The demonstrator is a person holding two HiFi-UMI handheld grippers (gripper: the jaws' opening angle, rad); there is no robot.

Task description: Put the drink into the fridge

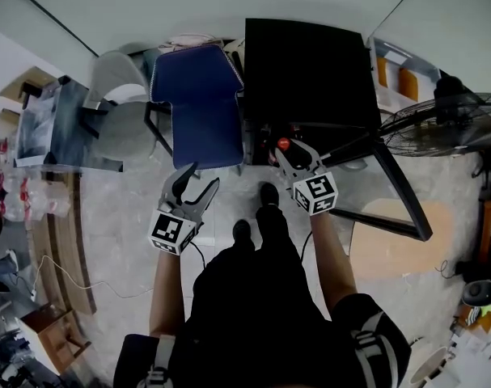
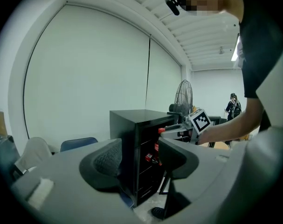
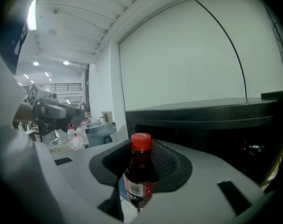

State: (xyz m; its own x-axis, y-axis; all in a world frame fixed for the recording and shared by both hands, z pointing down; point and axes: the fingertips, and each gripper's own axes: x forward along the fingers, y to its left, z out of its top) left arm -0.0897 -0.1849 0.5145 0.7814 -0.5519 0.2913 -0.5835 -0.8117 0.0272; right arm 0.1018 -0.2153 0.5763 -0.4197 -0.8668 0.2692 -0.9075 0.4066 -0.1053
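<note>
right gripper (image 1: 279, 153) is clamping the red-capped drink bottle (image 3: 140, 169) upright, just in front of the open fridge (image 1: 306, 71) | left gripper (image 1: 198, 179) is hanging empty with jaws apart, near the fridge front

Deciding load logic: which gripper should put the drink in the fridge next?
Right. The right gripper clamps the red-capped bottle at the open black fridge; the left gripper is open and empty.
</note>
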